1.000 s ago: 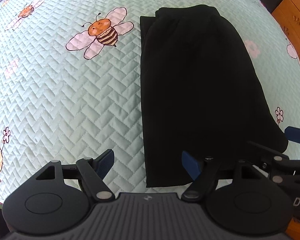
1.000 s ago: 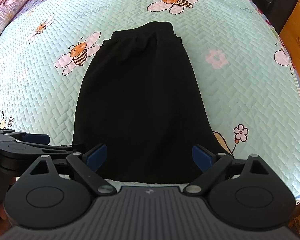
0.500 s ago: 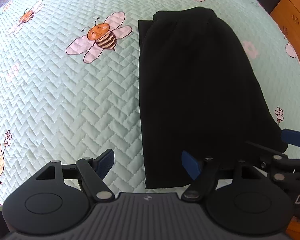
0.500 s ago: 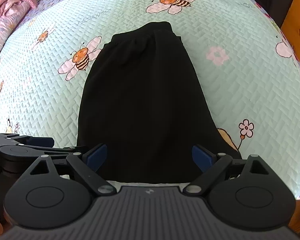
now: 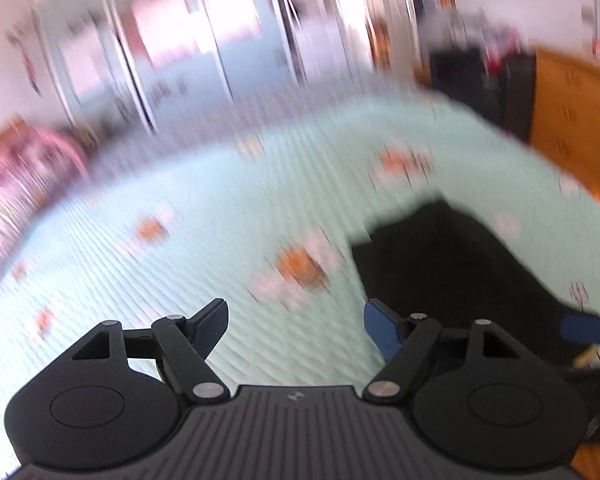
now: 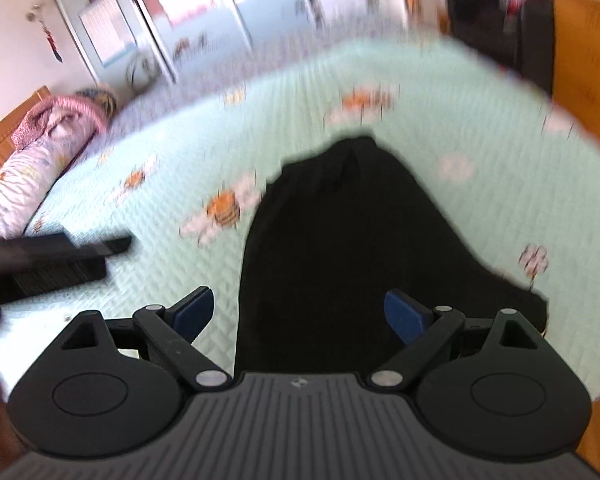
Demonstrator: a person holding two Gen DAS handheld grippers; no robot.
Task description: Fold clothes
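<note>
A black garment [image 6: 348,240], folded into a long narrow shape, lies flat on a pale green quilted bedspread [image 6: 500,184] with bee prints. In the blurred left wrist view the garment [image 5: 452,264] shows at the right. My left gripper [image 5: 296,330] is open above the bedspread, left of the garment, with nothing between its fingers. My right gripper [image 6: 300,312] is open above the garment's near end and holds nothing. One blue fingertip of the right gripper [image 5: 586,329] shows at the left wrist view's right edge. The left gripper's dark body [image 6: 52,254] appears blurred at the right wrist view's left.
A pink and patterned heap of bedding [image 6: 40,148] lies at the bed's far left by a wooden headboard. An orange wooden cabinet [image 5: 572,120] and dark furniture [image 6: 500,28] stand past the bed's right side. A pale wardrobe [image 6: 180,20] lines the far wall.
Both grippers have lifted and tilted up, so the far wall and furniture come into view and the garment sits lower. Both views are now motion-blurred. The jaws stay open.
</note>
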